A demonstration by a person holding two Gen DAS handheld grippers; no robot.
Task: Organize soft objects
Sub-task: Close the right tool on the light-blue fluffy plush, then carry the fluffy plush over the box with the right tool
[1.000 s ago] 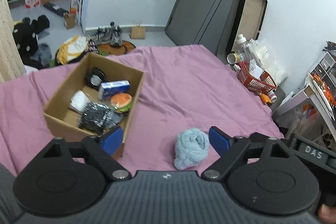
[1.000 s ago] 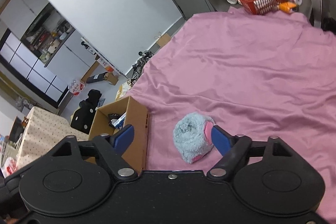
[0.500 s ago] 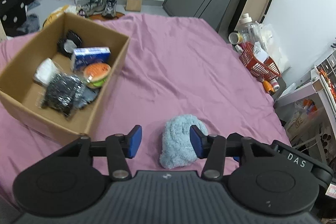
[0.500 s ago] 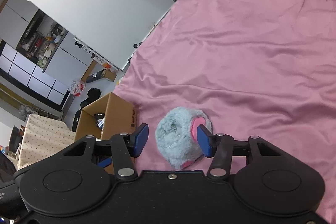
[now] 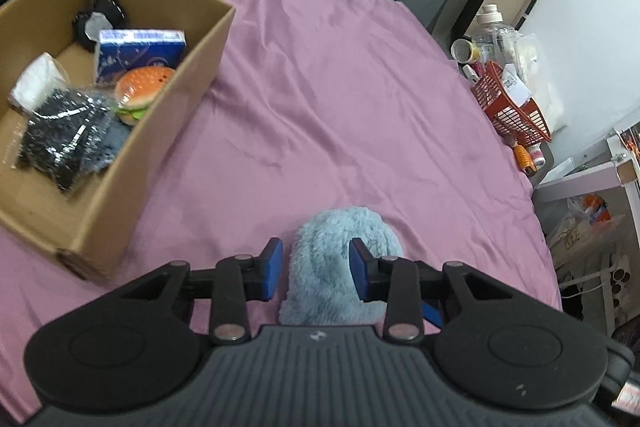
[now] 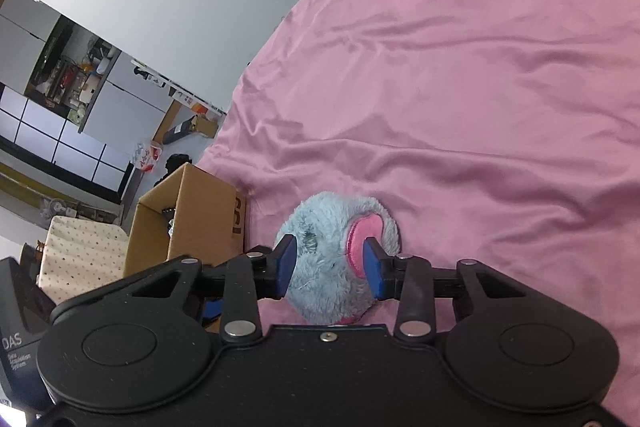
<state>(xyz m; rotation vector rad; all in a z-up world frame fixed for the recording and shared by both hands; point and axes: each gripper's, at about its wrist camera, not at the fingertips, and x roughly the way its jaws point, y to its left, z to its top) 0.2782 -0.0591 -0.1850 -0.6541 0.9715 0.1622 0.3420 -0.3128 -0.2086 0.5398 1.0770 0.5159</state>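
Pink sheet covers the whole bed under me, wrinkled but bare apart from a cardboard box and one fluffy blue plush lying near my end of the bed, just right of the box and apart from it. From my left wrist view I look down into the box and can make out a burger-shaped toy, a blue-and-white packet, a black glittery bundle and something white in wrapping; the right wrist view gives me only the box's outer wall and a sliver of its inside. What the right view adds is a pink patch on the plush, which the left view hides completely behind blue fur. My left gripper has its blue pads closed to about the width of the plush, both touching the fur, and my right gripper sits the same way, one pad on the blue side and the other on the pink patch; I cannot tell how firmly either one is squeezing. Beyond the right edge of the bed stands a red basket with bottles and bags crowded around it. Nothing lies between the plush and the box. The plush is a rounded lump, slightly longer running away from my left gripper, pink patch facing right in the right view.
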